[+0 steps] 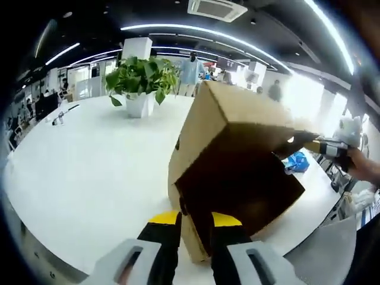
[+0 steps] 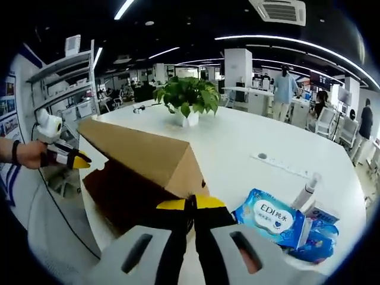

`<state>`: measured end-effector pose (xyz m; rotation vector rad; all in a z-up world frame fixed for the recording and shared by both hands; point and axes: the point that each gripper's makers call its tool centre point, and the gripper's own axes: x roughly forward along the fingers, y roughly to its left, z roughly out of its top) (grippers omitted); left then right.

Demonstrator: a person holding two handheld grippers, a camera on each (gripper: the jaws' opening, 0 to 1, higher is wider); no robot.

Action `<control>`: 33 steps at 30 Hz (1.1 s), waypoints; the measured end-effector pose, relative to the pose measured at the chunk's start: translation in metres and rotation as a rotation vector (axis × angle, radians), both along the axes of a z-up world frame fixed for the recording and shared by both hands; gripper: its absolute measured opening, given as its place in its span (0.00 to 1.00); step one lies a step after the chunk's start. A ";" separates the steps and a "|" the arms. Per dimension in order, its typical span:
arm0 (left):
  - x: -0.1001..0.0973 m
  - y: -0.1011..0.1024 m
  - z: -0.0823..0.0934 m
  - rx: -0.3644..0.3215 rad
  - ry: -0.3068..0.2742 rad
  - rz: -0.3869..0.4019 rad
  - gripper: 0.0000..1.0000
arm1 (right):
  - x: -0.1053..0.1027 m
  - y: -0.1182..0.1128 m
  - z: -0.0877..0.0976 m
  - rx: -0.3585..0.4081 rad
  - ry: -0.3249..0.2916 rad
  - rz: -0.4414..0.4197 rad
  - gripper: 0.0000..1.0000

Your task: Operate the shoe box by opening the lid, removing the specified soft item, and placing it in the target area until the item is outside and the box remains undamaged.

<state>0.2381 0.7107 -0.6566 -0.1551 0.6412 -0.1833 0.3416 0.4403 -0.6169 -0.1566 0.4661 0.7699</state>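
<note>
Holding the shoe box (image 1: 237,172) by its lid (image 1: 234,122), I have the cardboard flap raised steeply over the dark interior; the box sits on the white table (image 1: 89,172), near its edge on my side. My left gripper (image 1: 196,222) has its yellow-tipped jaws closed on a thin cardboard edge at the front of the box, pinching it. My right gripper (image 2: 191,205) looks clenched on a corner of the lid, jaws nearly together with cardboard between them. In the right gripper view the left gripper (image 2: 71,159) shows off to the side with a hand (image 2: 29,154) behind it.

The inside of the box is too dark to tell whether the soft item is there.

Risks, as I judge them: both pinches are on thin cardboard, so pulling them apart or twisting could tear or crease the lid hinge. Lifting the lid further could tip the whole box, since it looks light and sits close to the table edge. If I let go of one edge, the lid may drop shut.

Beside the box lie a blue wipes pack (image 2: 270,221) and a white tube (image 2: 306,193), close enough to get knocked. A potted plant (image 1: 139,83) stands well apart, farther back on the table.
</note>
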 end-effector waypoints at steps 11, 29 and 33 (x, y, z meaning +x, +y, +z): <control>0.003 -0.006 0.019 -0.003 -0.062 -0.017 0.18 | -0.018 -0.006 -0.015 -0.013 0.024 -0.017 0.02; -0.018 -0.007 0.005 -0.015 -0.055 -0.010 0.17 | -0.049 -0.007 -0.040 0.023 0.109 -0.026 0.00; -0.024 -0.007 0.003 -0.017 -0.050 -0.001 0.17 | -0.054 -0.004 -0.043 0.035 0.119 -0.024 0.00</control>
